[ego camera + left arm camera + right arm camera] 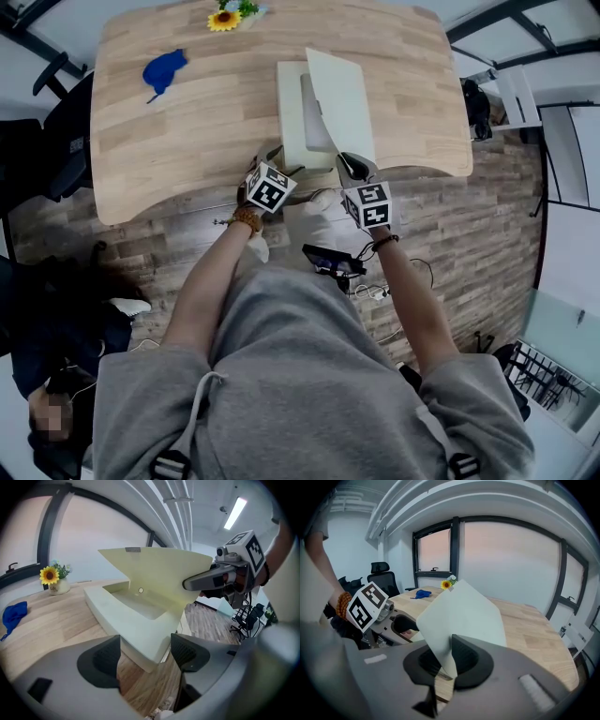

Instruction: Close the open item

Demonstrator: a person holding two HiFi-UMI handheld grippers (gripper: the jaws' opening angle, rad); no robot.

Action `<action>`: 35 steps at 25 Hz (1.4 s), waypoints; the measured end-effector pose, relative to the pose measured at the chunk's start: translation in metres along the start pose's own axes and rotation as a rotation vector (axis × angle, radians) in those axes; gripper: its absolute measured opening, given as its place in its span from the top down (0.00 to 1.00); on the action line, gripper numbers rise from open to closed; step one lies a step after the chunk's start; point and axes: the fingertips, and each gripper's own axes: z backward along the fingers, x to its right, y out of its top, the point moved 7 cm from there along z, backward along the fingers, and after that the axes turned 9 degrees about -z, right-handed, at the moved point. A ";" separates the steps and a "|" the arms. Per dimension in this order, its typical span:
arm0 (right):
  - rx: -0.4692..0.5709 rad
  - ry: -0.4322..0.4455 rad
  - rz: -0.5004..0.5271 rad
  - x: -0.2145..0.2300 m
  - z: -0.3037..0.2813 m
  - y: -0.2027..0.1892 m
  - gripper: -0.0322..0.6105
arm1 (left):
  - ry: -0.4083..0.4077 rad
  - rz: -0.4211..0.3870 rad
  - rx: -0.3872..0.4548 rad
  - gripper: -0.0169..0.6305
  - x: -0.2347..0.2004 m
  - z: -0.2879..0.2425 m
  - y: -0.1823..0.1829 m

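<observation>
A cream box [292,112] stands open near the front edge of the wooden table [187,122], its lid [342,98] raised and tilted. My right gripper [354,167] is shut on the lid's near corner; in the right gripper view the lid [464,616] runs down between the pads of my right gripper [447,660]. My left gripper [272,157] is open just short of the box's front left corner. In the left gripper view the box [126,616] lies beyond the spread jaws of my left gripper [144,654], which hold nothing. The lid [159,569] hangs over the tray.
A small pot with a sunflower [225,17] stands at the table's far edge, and a blue cloth [164,70] lies at the far left. A black office chair [56,122] is left of the table. A dark device [330,260] rests on the person's lap.
</observation>
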 end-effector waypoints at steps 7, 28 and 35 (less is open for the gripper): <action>-0.039 0.006 0.077 -0.011 -0.010 0.002 0.89 | 0.011 0.003 0.011 0.47 0.000 0.001 -0.001; -0.249 0.025 0.207 -0.042 -0.054 -0.023 0.88 | 0.011 0.327 0.225 0.48 -0.045 0.028 -0.019; -0.267 0.053 0.188 -0.042 -0.056 -0.024 0.88 | 0.103 0.727 0.357 0.49 -0.115 0.035 0.000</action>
